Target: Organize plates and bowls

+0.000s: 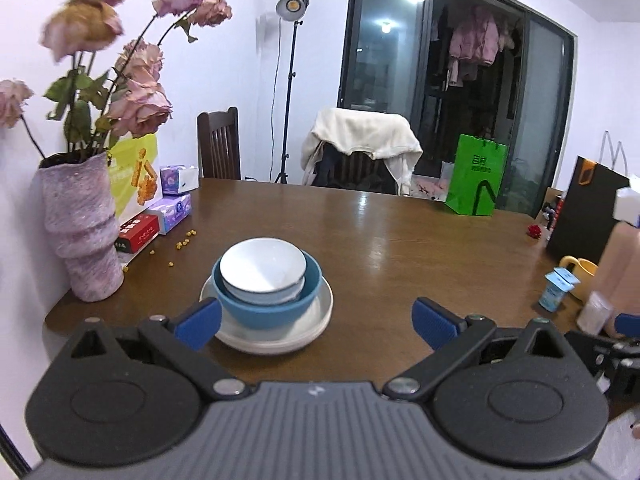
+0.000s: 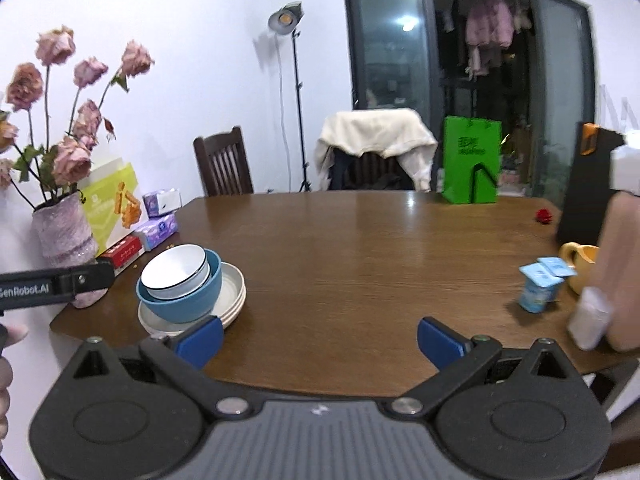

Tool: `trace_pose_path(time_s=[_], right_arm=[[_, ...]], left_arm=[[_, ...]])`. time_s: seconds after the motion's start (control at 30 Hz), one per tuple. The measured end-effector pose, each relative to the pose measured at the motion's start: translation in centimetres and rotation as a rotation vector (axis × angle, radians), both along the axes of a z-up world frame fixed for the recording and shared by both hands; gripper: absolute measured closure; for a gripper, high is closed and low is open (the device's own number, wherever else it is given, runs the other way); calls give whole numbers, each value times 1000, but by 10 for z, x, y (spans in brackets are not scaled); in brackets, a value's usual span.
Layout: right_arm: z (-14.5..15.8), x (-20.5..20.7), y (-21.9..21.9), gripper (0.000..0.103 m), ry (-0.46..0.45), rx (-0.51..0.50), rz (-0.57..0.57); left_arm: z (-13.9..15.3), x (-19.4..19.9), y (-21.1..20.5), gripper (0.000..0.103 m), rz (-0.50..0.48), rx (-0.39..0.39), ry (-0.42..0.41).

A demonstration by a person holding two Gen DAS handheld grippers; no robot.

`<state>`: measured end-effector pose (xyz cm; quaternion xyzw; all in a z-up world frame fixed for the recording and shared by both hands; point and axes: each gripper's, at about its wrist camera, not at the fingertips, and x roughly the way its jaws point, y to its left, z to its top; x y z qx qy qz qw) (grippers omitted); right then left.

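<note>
A white bowl (image 1: 262, 270) sits nested in a blue bowl (image 1: 276, 308), which stands on a stack of white plates (image 1: 316, 320) on the brown table (image 1: 400, 240). My left gripper (image 1: 318, 324) is open and empty, just in front of the stack, its left fingertip beside the plates' rim. In the right wrist view the same stack shows at the left: white bowl (image 2: 176, 270), blue bowl (image 2: 188, 304), plates (image 2: 232, 292). My right gripper (image 2: 320, 338) is open and empty, over the table's near edge, to the right of the stack.
A pink vase of dried roses (image 1: 76, 232), tissue packs (image 1: 172, 208) and boxes stand at the left. A green bag (image 1: 476, 178) is at the back. A yogurt cup (image 2: 538, 286), yellow mug (image 2: 580, 264) and black bag (image 2: 584, 184) stand at the right. Chairs (image 1: 220, 144) stand behind the table.
</note>
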<state>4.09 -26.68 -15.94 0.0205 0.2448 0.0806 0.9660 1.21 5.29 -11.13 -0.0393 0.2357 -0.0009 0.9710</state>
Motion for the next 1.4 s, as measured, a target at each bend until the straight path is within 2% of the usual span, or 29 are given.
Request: trace_pose_path(time_s=[0.3, 0.5, 1.4], right_arm=[[-2, -76, -15, 0, -60, 8, -40], [-3, -100, -16, 0, -73, 18, -43], [3, -124, -13, 0, -111, 28, -53]], left_arm=[[2, -58, -9, 0, -22, 11, -37], [4, -75, -14, 0, -41, 20, -50], [10, -95, -11, 0, -41, 18, -88]])
